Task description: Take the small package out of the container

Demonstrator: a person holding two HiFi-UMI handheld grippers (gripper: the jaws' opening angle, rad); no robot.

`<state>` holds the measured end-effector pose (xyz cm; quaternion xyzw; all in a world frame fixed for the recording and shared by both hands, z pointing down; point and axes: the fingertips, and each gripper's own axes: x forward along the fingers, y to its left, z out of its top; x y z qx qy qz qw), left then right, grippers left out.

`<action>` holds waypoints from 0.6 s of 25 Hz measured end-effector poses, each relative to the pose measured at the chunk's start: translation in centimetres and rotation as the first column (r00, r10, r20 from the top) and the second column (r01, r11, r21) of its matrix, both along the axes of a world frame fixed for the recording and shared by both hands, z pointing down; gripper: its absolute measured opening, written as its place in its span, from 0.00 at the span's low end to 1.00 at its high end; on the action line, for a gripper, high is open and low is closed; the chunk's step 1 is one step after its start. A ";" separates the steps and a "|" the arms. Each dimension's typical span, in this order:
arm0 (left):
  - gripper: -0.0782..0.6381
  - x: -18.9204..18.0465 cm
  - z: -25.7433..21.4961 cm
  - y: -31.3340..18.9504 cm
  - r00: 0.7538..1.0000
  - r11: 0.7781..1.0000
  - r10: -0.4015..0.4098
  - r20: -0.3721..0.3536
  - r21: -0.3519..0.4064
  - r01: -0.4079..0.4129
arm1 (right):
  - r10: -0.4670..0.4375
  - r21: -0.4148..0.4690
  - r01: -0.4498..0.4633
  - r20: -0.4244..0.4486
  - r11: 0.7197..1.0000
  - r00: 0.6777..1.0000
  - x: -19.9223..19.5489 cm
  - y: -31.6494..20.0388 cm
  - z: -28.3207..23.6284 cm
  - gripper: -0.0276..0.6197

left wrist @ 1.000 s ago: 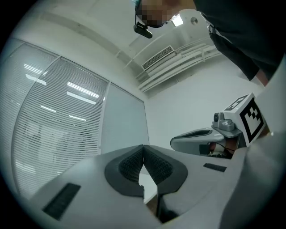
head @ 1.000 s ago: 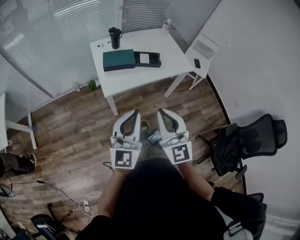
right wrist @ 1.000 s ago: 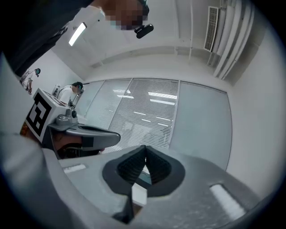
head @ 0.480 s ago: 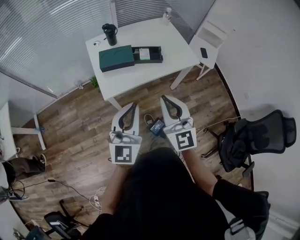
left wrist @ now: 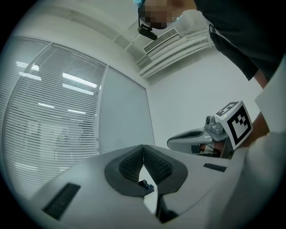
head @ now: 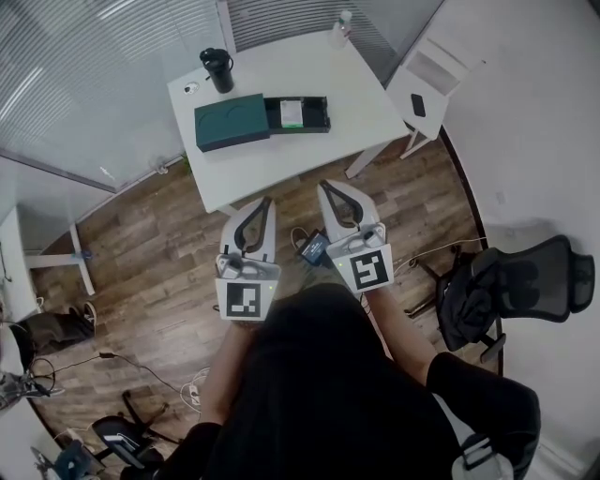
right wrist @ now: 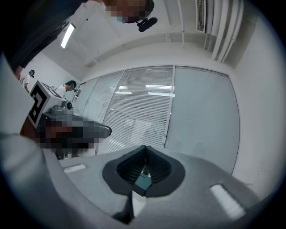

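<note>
The small package (head: pixel 292 112), pale with a green patch, lies inside the open black container (head: pixel 317 114) near the middle of the white table (head: pixel 309 66). Touching the container's left end is a dark green box (head: pixel 231 121). A black tumbler (head: pixel 217 69) stands near the table's far left corner and a clear bottle (head: pixel 340 26) at its far right corner.

Both claws are well apart from the table, held over the wooden floor (head: pixel 141 272) just in front of the person. The left claw (head: pixel 265 200) has its jaws pressed together with nothing held. The right claw (head: pixel 325 185) is likewise closed and empty. A black office chair (head: pixel 525 291) stands off to the right.
</note>
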<state>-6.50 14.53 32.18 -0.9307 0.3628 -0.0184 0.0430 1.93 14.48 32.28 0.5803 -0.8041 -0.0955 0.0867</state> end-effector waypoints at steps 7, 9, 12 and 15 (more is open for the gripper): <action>0.11 2.9 0.8 -4.7 1.000 0.999 -0.031 0.002 -0.026 0.032 | -0.042 -0.007 0.042 -0.008 0.999 0.999 2.8 -5.1 0.7 0.04; 0.11 3.8 1.3 -6.0 0.999 0.998 -0.043 0.000 -0.036 0.043 | -0.056 -0.011 0.056 -0.023 0.998 0.998 3.8 -6.5 1.2 0.04; 0.11 5.2 1.5 -7.9 0.998 0.998 -0.054 0.011 -0.029 0.054 | -0.076 -0.028 0.075 -0.036 0.997 0.996 5.4 -8.6 1.9 0.04; 0.11 6.6 1.9 -9.5 0.997 0.997 -0.068 0.032 -0.022 0.069 | -0.102 -0.035 0.100 -0.054 0.994 0.993 7.1 -10.3 2.7 0.04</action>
